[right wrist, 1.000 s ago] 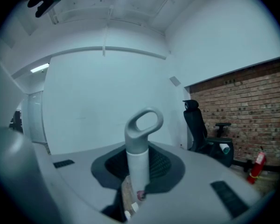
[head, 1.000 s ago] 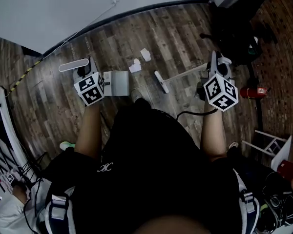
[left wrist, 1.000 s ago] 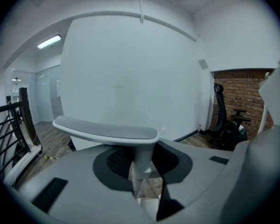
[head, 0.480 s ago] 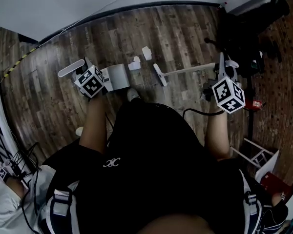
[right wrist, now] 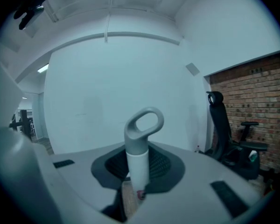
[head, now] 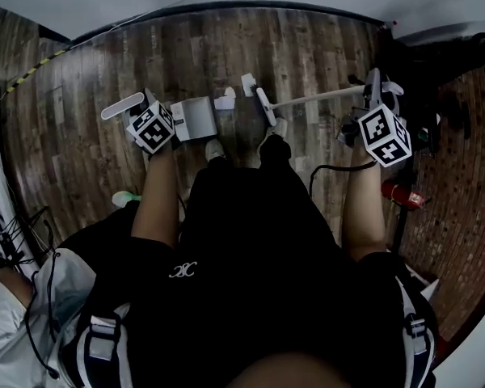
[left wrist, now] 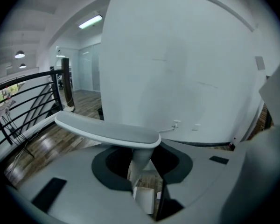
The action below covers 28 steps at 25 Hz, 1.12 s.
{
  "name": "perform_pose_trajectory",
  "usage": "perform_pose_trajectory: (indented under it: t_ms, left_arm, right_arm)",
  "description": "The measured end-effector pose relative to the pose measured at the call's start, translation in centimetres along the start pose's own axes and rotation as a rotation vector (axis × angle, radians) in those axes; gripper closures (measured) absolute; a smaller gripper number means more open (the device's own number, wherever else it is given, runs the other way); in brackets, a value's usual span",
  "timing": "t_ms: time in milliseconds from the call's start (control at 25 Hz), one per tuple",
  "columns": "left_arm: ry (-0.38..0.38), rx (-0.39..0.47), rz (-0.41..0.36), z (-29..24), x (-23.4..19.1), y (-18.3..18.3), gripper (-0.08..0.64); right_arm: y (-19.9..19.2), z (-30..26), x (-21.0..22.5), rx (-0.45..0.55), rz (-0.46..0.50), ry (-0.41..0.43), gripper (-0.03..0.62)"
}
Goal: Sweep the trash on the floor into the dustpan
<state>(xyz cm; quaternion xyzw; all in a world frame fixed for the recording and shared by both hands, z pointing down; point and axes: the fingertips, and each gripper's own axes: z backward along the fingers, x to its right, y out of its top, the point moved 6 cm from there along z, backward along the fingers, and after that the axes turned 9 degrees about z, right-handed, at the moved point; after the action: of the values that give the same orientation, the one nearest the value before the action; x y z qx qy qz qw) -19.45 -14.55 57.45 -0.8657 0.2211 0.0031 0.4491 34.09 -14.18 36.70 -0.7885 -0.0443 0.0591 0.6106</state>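
In the head view a white dustpan (head: 196, 118) sits on the wooden floor, its long handle (head: 123, 105) held by my left gripper (head: 144, 110), which is shut on it. Two white scraps of paper (head: 225, 99) (head: 247, 83) lie just right of the pan. The broom head (head: 265, 107) rests beside them; its pale stick runs right to my right gripper (head: 373, 97), shut on it. The left gripper view shows the handle's stem (left wrist: 140, 160) between the jaws and the pan (left wrist: 144, 199) below. The right gripper view shows the broom's looped end (right wrist: 143, 129) standing out of the jaws.
A white wall with a dark skirting (head: 226, 8) and a cable runs along the far side. Black chairs and gear (head: 436, 71) and a red extinguisher (head: 404, 194) stand right. An office chair (right wrist: 221, 125) stands by a brick wall. A black railing (left wrist: 23, 97) is left.
The person has stepped forward; both feet now show by the pan. Dustpan and broom head have closed in on the paper scraps. Both grippers keep their hold.
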Motion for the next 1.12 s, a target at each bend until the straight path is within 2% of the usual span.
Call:
perform_pose_trajectory:
  t_ms: [280, 400, 520, 880, 1120]
  left_arm:
    - [0.082, 0.027, 0.034, -0.5, 2.8, -0.5, 0.456]
    - [0.087, 0.024, 0.030, -1.1, 4.5, -1.5, 0.456]
    - [0.089, 0.029, 0.034, -1.1, 5.0, -2.0, 0.454]
    - [0.061, 0.036, 0.015, -1.4, 4.1, -2.0, 0.454]
    - [0.023, 0.026, 0.032, -1.3, 3.7, -2.5, 0.451]
  right_arm:
    - [0.1, -8.2, 0.6, -0.037, 0.034, 0.089, 0.525]
    - [-0.6, -11.9, 0.4, -0.069, 0.055, 0.117, 0.525]
    - [-1.5, -14.5, -1.2, -0.092, 0.105, 0.195, 0.525]
    - [-5.9, -18.2, -10.0, -0.178, 0.240, 0.418, 0.523]
    - [-6.7, -16.7, -17.6, -0.215, 0.225, 0.570, 0.513]
